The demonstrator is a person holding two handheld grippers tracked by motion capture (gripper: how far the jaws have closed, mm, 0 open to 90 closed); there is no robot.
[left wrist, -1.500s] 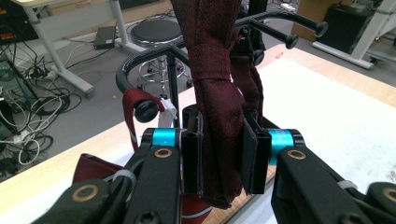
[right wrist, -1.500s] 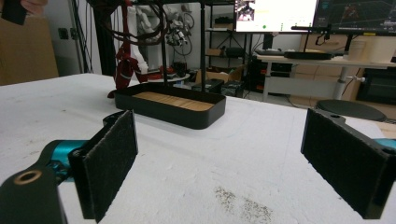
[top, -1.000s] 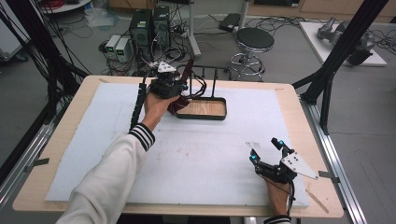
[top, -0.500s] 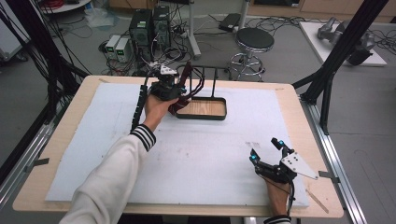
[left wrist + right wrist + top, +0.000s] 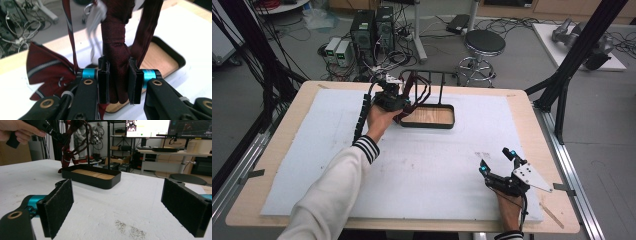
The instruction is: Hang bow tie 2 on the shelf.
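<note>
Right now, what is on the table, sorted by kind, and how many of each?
Grippers: 2, left gripper and right gripper
Trays with a rack: 1, black tray
Neckties: 2, dark red tie and striped red tie
Total: 5

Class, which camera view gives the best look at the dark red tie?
The left gripper view: the dark red tie hangs close up, clamped between the left tool's pads. The high view shows it small beside the tray; the right gripper view shows it distant, behind the stand's posts.
</note>
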